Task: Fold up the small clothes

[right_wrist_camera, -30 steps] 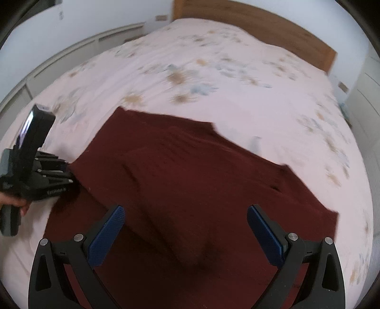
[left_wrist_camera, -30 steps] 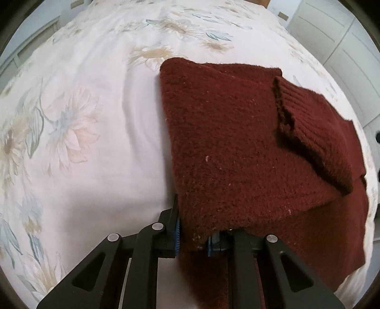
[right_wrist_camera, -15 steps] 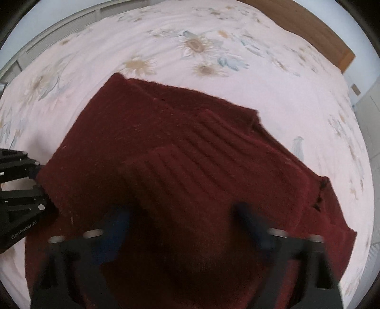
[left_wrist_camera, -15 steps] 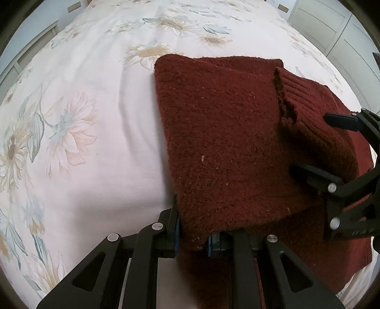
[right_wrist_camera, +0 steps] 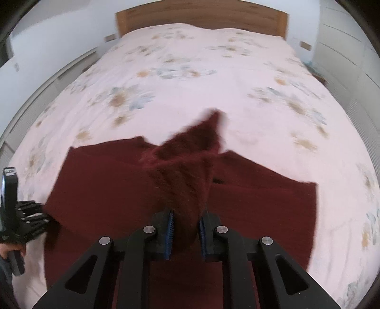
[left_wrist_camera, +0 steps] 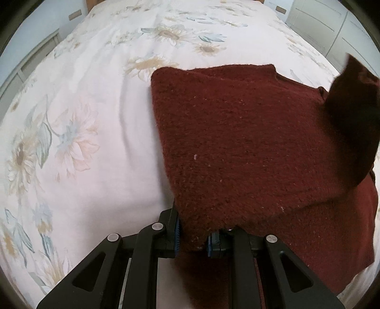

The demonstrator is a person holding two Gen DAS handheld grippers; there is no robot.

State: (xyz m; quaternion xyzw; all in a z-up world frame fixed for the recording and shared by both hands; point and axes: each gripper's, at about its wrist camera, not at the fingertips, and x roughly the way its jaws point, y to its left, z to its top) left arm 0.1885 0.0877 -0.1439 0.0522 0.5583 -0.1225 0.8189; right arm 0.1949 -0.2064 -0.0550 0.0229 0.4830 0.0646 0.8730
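Observation:
A dark red knit sweater (left_wrist_camera: 242, 142) lies partly folded on the bed; it also shows in the right wrist view (right_wrist_camera: 99, 190). My left gripper (left_wrist_camera: 192, 234) is shut on the near corner of its folded-over layer. My right gripper (right_wrist_camera: 184, 228) is shut on the ribbed sleeve (right_wrist_camera: 190, 166) and holds it lifted off the sweater; the raised sleeve (left_wrist_camera: 351, 118) hangs at the right in the left wrist view. The left gripper (right_wrist_camera: 21, 228) shows at the sweater's left edge in the right wrist view.
The bed is covered by a pale pink floral sheet (left_wrist_camera: 78, 123) that stretches far beyond the sweater (right_wrist_camera: 213, 71). A wooden headboard (right_wrist_camera: 201, 16) stands at the far end. White cabinets (right_wrist_camera: 351, 52) line the right side.
My right gripper came down onto the sweater, shut on the ribbed sleeve and lifted it up. My left gripper kept its hold on the folded corner.

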